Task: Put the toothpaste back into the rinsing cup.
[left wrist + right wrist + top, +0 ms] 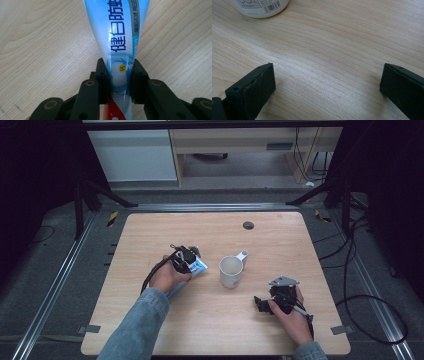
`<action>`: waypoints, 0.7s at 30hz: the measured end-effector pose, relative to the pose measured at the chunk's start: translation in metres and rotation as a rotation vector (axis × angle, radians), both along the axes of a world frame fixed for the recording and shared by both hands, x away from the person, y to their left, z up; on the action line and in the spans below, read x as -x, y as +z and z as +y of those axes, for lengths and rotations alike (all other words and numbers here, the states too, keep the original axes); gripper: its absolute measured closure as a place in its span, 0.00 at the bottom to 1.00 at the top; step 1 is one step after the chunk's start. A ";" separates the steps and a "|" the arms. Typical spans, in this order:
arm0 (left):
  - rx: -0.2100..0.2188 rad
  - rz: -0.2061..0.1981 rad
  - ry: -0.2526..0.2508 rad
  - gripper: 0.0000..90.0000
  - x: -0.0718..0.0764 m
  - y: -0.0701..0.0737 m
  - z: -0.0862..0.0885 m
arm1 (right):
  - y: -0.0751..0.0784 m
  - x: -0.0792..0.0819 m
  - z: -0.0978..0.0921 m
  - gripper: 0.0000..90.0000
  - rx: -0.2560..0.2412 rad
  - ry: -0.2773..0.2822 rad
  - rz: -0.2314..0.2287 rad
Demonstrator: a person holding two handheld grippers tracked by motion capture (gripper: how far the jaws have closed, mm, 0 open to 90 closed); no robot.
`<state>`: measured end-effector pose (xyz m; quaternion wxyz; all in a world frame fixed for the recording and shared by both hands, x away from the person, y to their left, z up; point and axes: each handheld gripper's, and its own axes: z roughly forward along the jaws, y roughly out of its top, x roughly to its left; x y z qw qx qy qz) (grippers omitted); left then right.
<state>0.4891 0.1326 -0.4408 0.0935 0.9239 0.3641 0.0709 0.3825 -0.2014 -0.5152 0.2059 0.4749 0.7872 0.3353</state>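
Left gripper (119, 80) clamps the toothpaste tube (117, 37)
Right gripper (327, 85) gapes wide, empty, near the desk's (150, 235) front-right corner; white mug (231, 271) mid-desk

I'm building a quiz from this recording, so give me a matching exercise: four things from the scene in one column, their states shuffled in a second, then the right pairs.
Things:
1. left gripper
2. right gripper
3. toothpaste tube
4. white cup

States:
A. stands upright on the table between the two hands
B. jaws wide apart, nothing between them
C. pale blue, pinched between two black jaws
D. jaws closed on something

Pairs: 1-D, 2-B, 3-C, 4-A
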 end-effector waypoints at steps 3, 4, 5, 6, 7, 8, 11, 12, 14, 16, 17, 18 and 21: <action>0.025 -0.016 -0.001 0.81 0.002 0.010 0.004 | 0.000 0.000 0.000 0.00 0.000 0.000 0.000; 0.032 -0.023 0.000 0.81 0.003 0.014 0.004 | 0.000 0.000 0.000 0.00 0.000 0.000 0.000; 0.031 -0.025 -0.003 0.81 0.004 0.017 0.005 | 0.000 0.000 0.000 0.00 0.000 0.000 0.000; 0.031 -0.029 -0.006 0.81 0.004 0.019 0.005 | 0.000 0.000 0.000 0.00 0.000 0.000 0.000; 0.030 -0.032 -0.007 0.81 0.005 0.022 0.005 | 0.000 0.000 0.000 0.00 0.000 0.000 0.000; 0.031 -0.034 -0.009 0.81 0.005 0.024 0.005 | 0.000 0.000 0.000 0.00 0.000 0.000 0.000; 0.025 -0.038 -0.013 0.81 0.004 0.029 0.006 | 0.000 0.000 0.000 0.00 -0.001 0.000 0.000; 0.024 -0.039 -0.013 0.81 0.004 0.030 0.006 | 0.000 0.000 0.000 0.00 0.000 0.000 0.000; 0.022 -0.040 -0.013 0.81 0.005 0.032 0.006 | 0.000 0.000 0.000 0.00 0.000 0.000 0.000; 0.023 -0.037 -0.014 0.81 0.005 0.033 0.006 | 0.000 0.000 0.000 0.00 0.000 0.000 0.000; 0.025 -0.036 -0.014 0.81 0.005 0.033 0.006 | 0.000 0.000 0.000 0.00 0.000 0.000 0.000; 0.026 -0.038 -0.015 0.81 0.005 0.033 0.006 | 0.000 0.000 0.000 0.00 0.000 0.000 0.000; 0.029 -0.043 -0.018 0.81 0.006 0.034 0.005 | 0.000 0.000 0.000 0.00 0.000 0.000 0.000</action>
